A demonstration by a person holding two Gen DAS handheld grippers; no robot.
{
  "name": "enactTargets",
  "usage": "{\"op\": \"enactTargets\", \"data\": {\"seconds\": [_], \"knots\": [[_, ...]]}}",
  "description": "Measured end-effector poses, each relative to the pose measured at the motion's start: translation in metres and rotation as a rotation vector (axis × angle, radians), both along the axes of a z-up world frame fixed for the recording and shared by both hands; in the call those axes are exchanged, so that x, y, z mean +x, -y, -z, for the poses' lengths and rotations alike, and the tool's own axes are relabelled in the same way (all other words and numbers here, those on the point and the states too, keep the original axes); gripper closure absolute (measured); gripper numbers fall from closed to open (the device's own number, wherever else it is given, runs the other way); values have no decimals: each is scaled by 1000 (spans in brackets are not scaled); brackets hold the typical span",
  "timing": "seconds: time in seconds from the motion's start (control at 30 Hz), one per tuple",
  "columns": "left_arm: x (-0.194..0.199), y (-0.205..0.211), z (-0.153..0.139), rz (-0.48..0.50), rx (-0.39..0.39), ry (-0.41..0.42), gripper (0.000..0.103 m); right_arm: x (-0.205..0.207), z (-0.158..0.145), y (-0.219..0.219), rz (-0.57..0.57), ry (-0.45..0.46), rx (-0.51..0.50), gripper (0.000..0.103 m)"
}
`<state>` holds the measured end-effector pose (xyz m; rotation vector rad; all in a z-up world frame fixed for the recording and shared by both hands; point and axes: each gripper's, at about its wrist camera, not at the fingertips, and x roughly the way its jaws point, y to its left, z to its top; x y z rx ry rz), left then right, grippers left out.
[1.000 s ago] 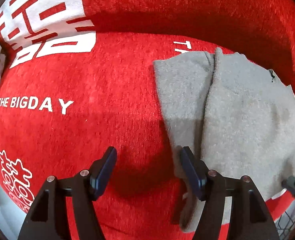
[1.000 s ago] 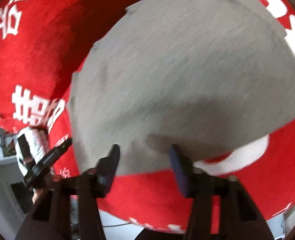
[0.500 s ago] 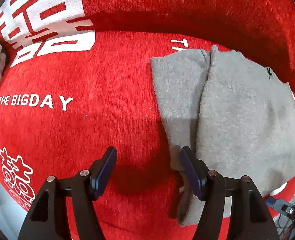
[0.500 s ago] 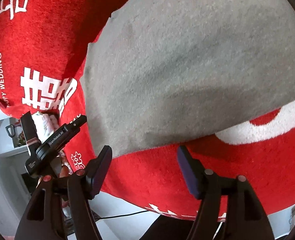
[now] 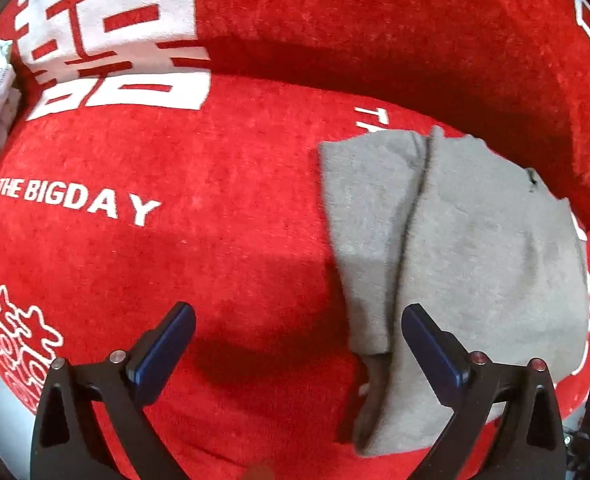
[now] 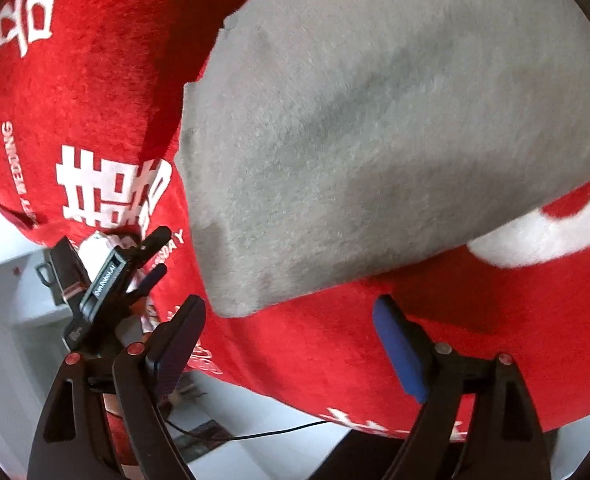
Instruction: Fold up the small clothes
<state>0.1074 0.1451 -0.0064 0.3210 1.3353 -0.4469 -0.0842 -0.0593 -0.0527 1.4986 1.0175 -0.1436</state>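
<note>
On the red cover (image 5: 223, 240): grey garment (image 5: 475, 248) folded, flat.
Change: left gripper (image 5: 299, 340) and right gripper (image 6: 291, 324) opening, empty; earlier narrower.

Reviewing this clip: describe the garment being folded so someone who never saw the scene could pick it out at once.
A red plush cover with white lettering fills the view. Right of the words "THE BIGDAY" lies the folded grey knit garment, one flap doubled over the other. It is the only grey, unprinted thing on the red.
</note>
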Motion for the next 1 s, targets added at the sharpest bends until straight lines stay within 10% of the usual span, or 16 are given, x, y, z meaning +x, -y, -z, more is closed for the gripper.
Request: {"op": "enactTargets", "data": {"seconds": [0.5,0.53,0.63,1.0], "knots": [[23,-6,33,-70,-269,-317,0,31,38,-18,337,153,241,14],[24,-5,35,-70,-288,-337,0,35,38,-17,348,152,255,19],[25,0,39,-72,-342,-399,0,41,42,-16,346,147,308,93],[18,66,44,-8,-508,-569,0,49,-18,6,143,312,147,94]]}}
